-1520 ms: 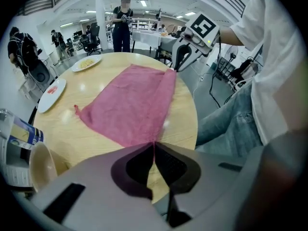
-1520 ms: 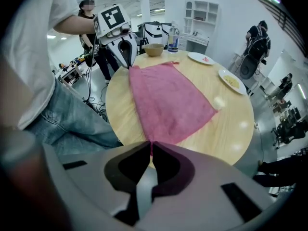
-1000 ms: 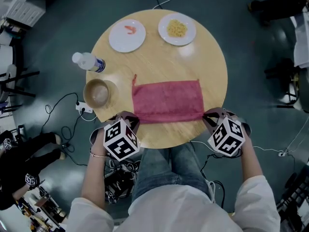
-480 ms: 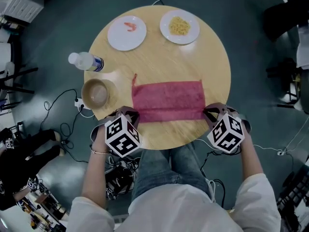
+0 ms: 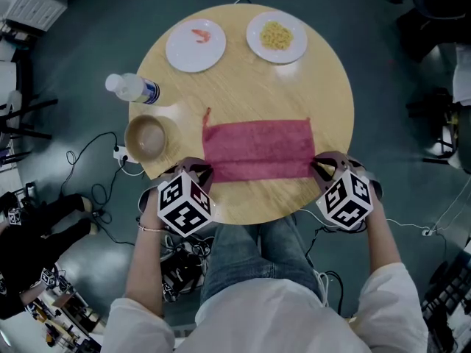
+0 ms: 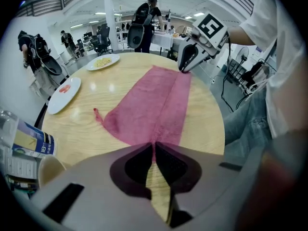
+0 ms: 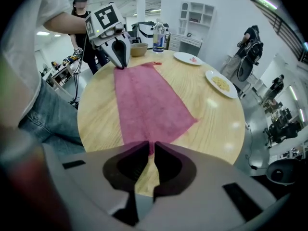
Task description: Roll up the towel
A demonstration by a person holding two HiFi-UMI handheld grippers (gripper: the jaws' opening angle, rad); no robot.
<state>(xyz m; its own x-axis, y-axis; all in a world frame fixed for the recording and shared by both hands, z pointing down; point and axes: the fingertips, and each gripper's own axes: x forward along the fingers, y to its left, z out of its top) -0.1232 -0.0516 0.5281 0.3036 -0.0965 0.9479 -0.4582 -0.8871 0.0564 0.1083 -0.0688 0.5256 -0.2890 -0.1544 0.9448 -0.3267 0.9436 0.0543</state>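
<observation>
A red towel lies folded into a long strip across the near half of the round wooden table. My left gripper points steeply down at the towel's near left corner and is shut on it; the cloth runs straight into the pinched tips. At the near right corner my right gripper holds the cloth between its tips, and its jaws are opening slightly. Each gripper shows in the other's view, at the towel's far end.
At the table's far side stand a white plate with a red scrap and a plate of yellow food. A water bottle lies at the left edge beside a brown bowl. Cables and a power strip lie on the floor.
The right gripper has edged a little along the table's near edge. The view has shifted slightly. Both grippers stay at the towel's near corners.
</observation>
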